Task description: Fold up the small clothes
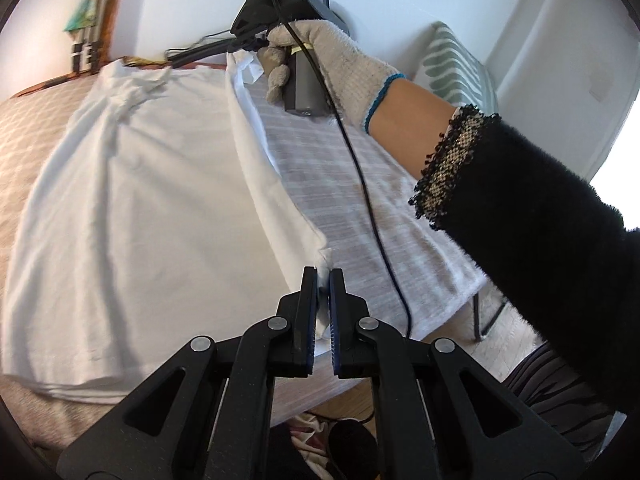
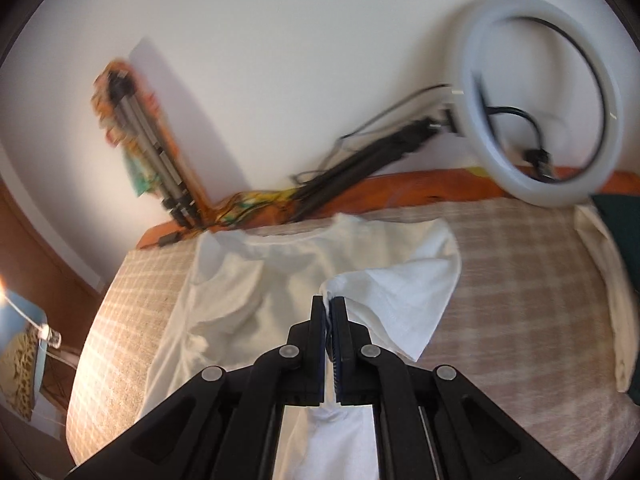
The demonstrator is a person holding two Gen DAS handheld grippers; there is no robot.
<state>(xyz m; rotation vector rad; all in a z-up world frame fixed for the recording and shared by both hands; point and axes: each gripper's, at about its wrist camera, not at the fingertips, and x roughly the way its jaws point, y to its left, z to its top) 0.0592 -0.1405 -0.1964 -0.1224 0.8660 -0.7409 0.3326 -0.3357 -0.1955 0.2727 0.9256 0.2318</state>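
Note:
A white T-shirt [image 1: 136, 200] lies spread on a checked beige bedspread [image 1: 340, 184]. My left gripper [image 1: 323, 274] is shut on the shirt's near right hem corner and lifts that edge into a raised fold. In the right wrist view my right gripper [image 2: 329, 302] is shut on the shirt [image 2: 280, 280] near its right sleeve, holding the fabric up off the bed [image 2: 520, 280]. In the left wrist view the right gripper's body [image 1: 300, 28] shows in a gloved hand at the shirt's far right edge; its fingertips are hidden there.
A ring light [image 2: 540, 92] on a black stand leans over the head of the bed. A folded tripod [image 2: 152, 148] leans against the white wall. A striped cushion [image 1: 456, 64] sits beyond the bed. A cable [image 1: 360, 168] hangs from the right gripper.

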